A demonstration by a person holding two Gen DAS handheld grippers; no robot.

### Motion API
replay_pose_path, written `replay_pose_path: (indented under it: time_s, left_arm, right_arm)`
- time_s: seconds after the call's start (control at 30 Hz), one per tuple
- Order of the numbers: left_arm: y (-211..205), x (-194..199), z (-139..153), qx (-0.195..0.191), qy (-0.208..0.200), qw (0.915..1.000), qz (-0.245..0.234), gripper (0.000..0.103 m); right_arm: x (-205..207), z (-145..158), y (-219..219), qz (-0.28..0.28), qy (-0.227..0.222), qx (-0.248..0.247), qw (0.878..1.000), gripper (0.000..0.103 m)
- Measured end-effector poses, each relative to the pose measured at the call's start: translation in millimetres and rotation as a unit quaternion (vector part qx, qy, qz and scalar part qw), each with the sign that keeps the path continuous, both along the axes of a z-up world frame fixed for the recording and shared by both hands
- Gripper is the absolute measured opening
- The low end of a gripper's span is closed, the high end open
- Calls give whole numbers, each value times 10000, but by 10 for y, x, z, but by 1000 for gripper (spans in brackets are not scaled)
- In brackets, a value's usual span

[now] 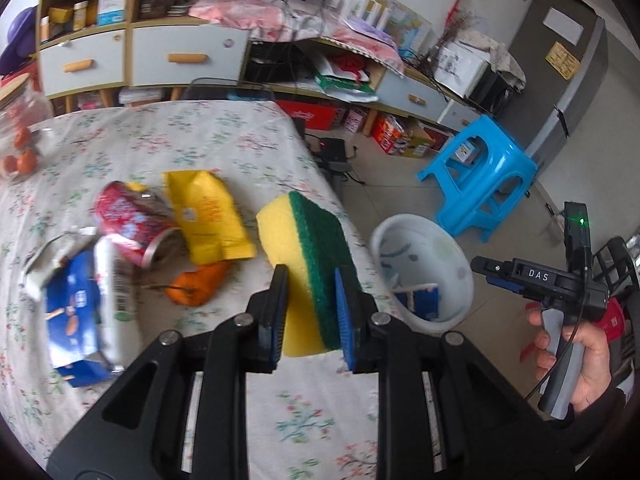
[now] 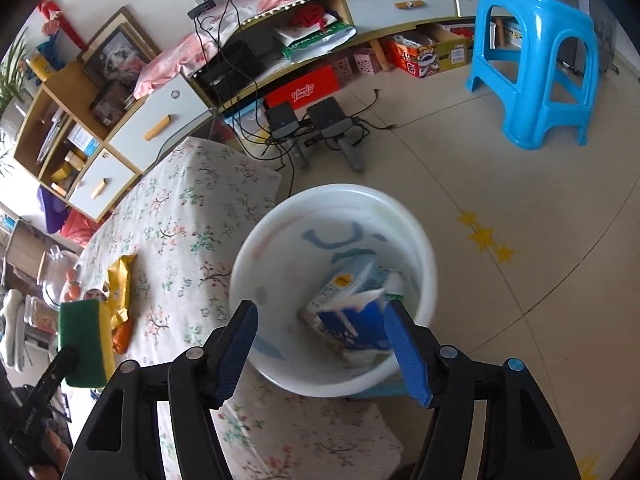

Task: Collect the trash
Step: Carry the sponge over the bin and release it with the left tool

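Note:
My left gripper [image 1: 312, 280] is shut on a yellow sponge with a green scouring side [image 1: 304, 248], held above the floral tablecloth [image 1: 200, 132]. To its left on the cloth lie a red drink can [image 1: 128, 224], a yellow packet [image 1: 212, 216], an orange peel [image 1: 196, 286] and a blue snack wrapper [image 1: 76, 320]. A white bin [image 2: 256, 248] stands on the floor against the table's edge. My right gripper [image 2: 320, 308] hangs open above the bin. Its pads touch nothing, and a blue and white carton [image 2: 352, 320] lies inside the bin below it.
A blue plastic stool [image 2: 532, 68] stands on the tiled floor beyond the bin. Two black devices with cables [image 2: 304, 120] sit on the floor by the low cabinet [image 2: 160, 128]. A glass jar with red fruit [image 1: 20, 136] stands at the table's far left.

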State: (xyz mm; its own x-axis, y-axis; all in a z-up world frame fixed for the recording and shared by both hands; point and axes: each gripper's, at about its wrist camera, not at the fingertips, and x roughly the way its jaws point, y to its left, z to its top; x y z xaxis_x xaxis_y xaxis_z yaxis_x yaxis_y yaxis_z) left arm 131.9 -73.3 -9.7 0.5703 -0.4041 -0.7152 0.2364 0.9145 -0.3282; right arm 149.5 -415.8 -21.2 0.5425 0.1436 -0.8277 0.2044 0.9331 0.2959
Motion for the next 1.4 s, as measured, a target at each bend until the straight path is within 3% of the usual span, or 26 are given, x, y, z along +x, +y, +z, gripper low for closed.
replay_pose_path:
  time_s: [0.2, 0.47, 0.8, 0.93, 1.4]
  left_arm:
    - [-432, 57, -27, 123, -38, 9993, -356, 25]
    - [-979, 191, -235, 154, 204, 9974, -667, 25]
    - [-1304, 320, -294, 193, 131, 9956, -903, 28]
    - [-1270, 331, -268, 177, 221, 9963, -805, 75]
    - [-896, 174, -168, 675, 151, 9955, -646, 83]
  right_arm:
    - [-151, 50, -242, -96, -116, -31, 9999, 68]
    - [-301, 37, -502, -323, -71, -111, 9994, 68]
    - [-422, 55, -687, -460, -110, -104, 9988, 68]
    - [-433, 65, -718, -483, -134, -64, 9987, 68]
    - [-452, 169, -542, -420, -245, -231, 9985, 68]
